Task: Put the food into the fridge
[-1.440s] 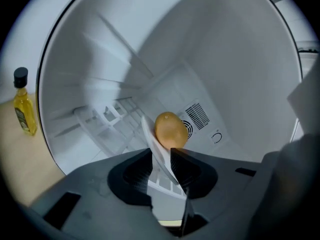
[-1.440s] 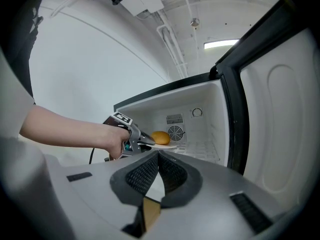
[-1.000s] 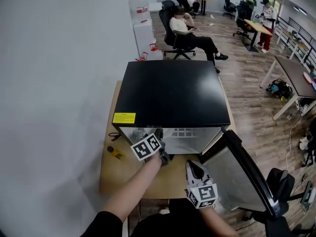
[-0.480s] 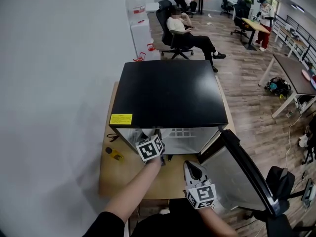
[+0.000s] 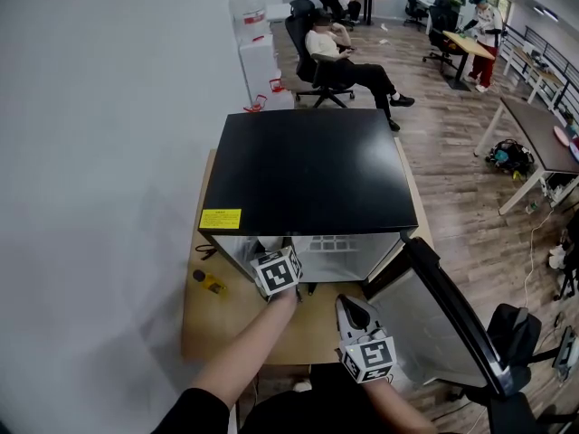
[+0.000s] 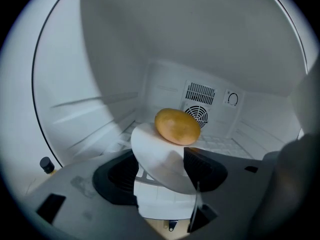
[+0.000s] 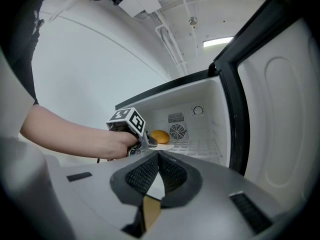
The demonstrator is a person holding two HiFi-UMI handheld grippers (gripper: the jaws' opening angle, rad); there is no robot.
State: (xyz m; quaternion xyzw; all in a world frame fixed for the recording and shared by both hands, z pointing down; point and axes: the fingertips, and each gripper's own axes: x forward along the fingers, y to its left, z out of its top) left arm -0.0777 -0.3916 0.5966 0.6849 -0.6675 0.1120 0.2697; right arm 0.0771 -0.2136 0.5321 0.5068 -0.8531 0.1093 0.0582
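Head view: a black-topped fridge (image 5: 308,165) stands on a wooden tabletop (image 5: 217,319) against a grey wall, its door (image 5: 452,306) swung open toward 4 o'clock. The left gripper (image 5: 301,287) reaches into the lower edge of the open compartment at 6 o'clock of the fridge. The right gripper (image 5: 349,304) is just beside it toward 5 o'clock, in front of the opening and outside the compartment. A small yellow-and-black object (image 5: 210,281) lies on the tabletop at 9 o'clock of the left gripper. A seated person (image 5: 339,57) occupies an office chair at 12 o'clock, well apart from the fridge.

Left gripper view: the jaws of the left gripper (image 6: 165,170) are closed on the near rim of a white plate (image 6: 157,156), which is tilted. A rounded yellow-orange piece of food (image 6: 177,126) rests on the far part of the plate, inside the white interior and above the wire shelf (image 6: 220,143). On the back wall a round fan grille (image 6: 196,115) sits behind the food, and a dial (image 6: 232,98) lies at 2 o'clock of it.

Right gripper view: the jaws of the right gripper (image 7: 157,166) are pressed together with nothing between them. Beyond them at 12 o'clock, the left gripper (image 7: 148,143) holds the plate (image 7: 164,146) and food (image 7: 160,136) within the fridge (image 7: 190,91).
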